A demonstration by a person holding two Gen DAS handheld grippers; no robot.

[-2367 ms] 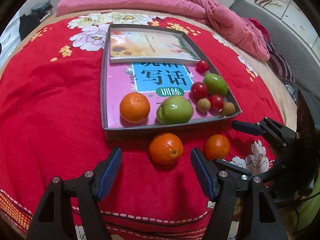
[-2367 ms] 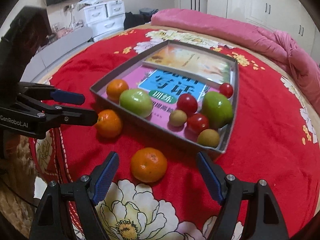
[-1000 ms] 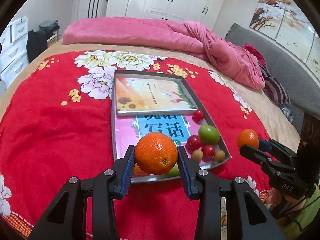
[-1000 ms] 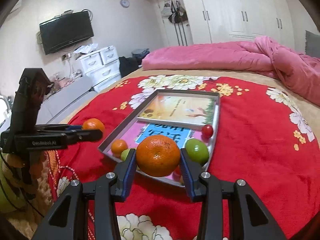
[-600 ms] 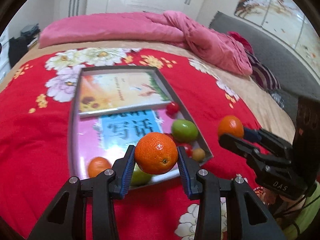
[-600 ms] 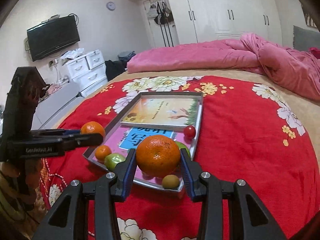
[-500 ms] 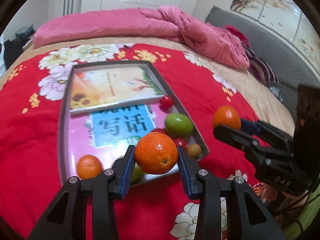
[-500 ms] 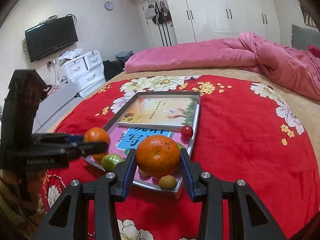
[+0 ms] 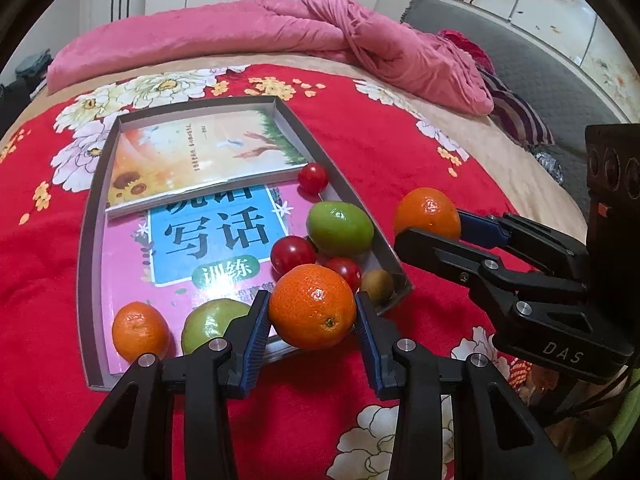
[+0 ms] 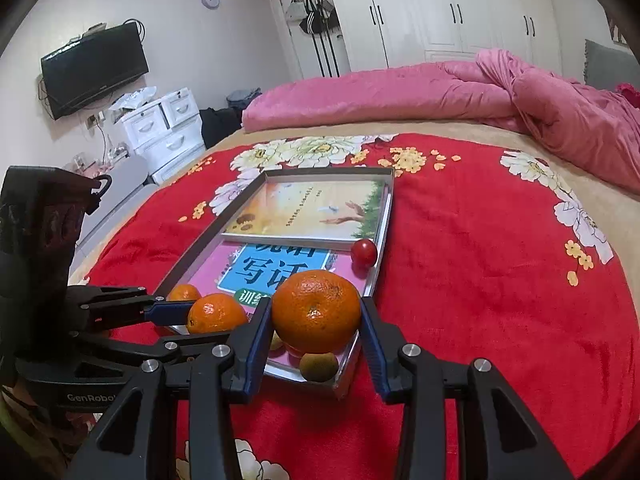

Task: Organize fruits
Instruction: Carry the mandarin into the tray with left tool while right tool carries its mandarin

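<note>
My left gripper (image 9: pixel 310 322) is shut on an orange (image 9: pixel 313 306) and holds it above the near right corner of the grey tray (image 9: pixel 85 240). My right gripper (image 10: pixel 316 328) is shut on a second orange (image 10: pixel 316 310) above the tray's near end (image 10: pixel 344 380). Each gripper shows in the other's view: the right one with its orange (image 9: pixel 427 213) just right of the tray, the left one with its orange (image 10: pixel 216 314) at the tray's near left. In the tray lie an orange (image 9: pixel 140 331), two green fruits (image 9: pixel 340 228), red tomatoes (image 9: pixel 313 178) and small brown fruits (image 9: pixel 377 284).
Two books (image 9: pixel 200 160) cover the tray's floor. The tray rests on a red flowered blanket (image 9: pixel 40 280) on a bed. A pink duvet (image 9: pixel 280 36) is bunched at the far side. A grey sofa (image 9: pixel 552 80) stands to the right; white drawers (image 10: pixel 164 128) and a TV (image 10: pixel 94 68) stand to the left.
Both grippers closed on the oranges that lay on the blanket, lifted them, and have since moved closer to the tray's near end.
</note>
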